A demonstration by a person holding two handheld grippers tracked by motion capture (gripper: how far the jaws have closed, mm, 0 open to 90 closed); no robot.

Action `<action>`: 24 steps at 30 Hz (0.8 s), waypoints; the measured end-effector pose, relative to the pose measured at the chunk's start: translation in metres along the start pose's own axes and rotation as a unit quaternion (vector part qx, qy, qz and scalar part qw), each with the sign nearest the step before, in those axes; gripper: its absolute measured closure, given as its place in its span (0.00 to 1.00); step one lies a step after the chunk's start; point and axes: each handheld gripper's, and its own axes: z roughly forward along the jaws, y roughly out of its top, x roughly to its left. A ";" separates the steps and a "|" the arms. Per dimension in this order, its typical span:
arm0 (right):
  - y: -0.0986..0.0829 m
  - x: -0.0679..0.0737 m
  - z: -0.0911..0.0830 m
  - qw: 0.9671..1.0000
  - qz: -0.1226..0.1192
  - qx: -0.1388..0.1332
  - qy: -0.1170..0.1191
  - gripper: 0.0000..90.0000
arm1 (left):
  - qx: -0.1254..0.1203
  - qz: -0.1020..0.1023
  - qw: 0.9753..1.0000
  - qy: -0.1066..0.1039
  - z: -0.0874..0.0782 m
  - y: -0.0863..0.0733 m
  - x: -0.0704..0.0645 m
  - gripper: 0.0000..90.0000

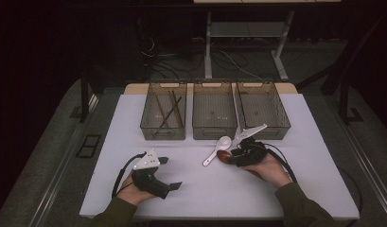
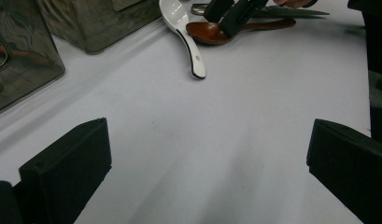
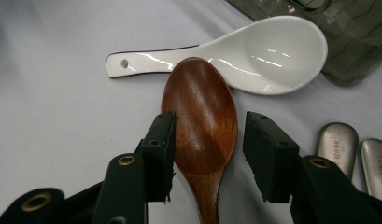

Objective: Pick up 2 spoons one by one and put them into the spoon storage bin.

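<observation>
A: Wooden spoon (image 3: 200, 121) lies flat on the bench (image 1: 200, 189), bowl up, in front of the middle bin (image 1: 214, 111), near the person's right hand (image 1: 269, 169). We see the right gripper (image 3: 208, 154) set over it, one jaw on either side of the bowl where it narrows to the handle.

B: Do the jaws pinch it?

A: Not quite, as far as we can read it. In the right gripper view the left jaw touches or nearly touches the bowl's edge; the right jaw stands just apart from it. We log the jaws as partly spread around the spoon, not clamped.

B: Neighbours?

A: White ceramic spoon (image 3: 254, 53) just beyond it, lying crosswise, its handle touching or overlapped by the wooden bowl's tip. Two metal spoon bowls (image 3: 354, 151) lie at the right edge of that view, side by side.

B: Other side?

A: Left gripper (image 1: 170, 172) rests in the person's left hand (image 1: 132, 191), well apart from the spoons, jaws spread wide over bare bench. Three bins stand in a row at the far side; the left bin (image 1: 163, 109) holds brown chopsticks (image 1: 170, 111).
</observation>
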 end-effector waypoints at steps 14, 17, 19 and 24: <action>0.000 0.007 0.003 0.999 -0.030 0.009 -0.003 0.72 | 0.000 0.001 1.000 0.000 0.000 0.000 0.000 0.00; 0.000 0.008 0.002 0.999 -0.033 0.011 -0.005 0.74 | 0.000 0.001 1.000 0.000 0.000 0.000 0.000 0.00; 0.000 0.008 0.002 0.999 -0.031 0.011 -0.003 0.75 | 0.000 0.001 1.000 0.000 0.000 0.000 0.000 0.00; 0.000 0.009 0.000 0.999 -0.033 0.009 -0.004 0.81 | 0.000 0.001 1.000 0.001 0.000 0.000 0.000 0.00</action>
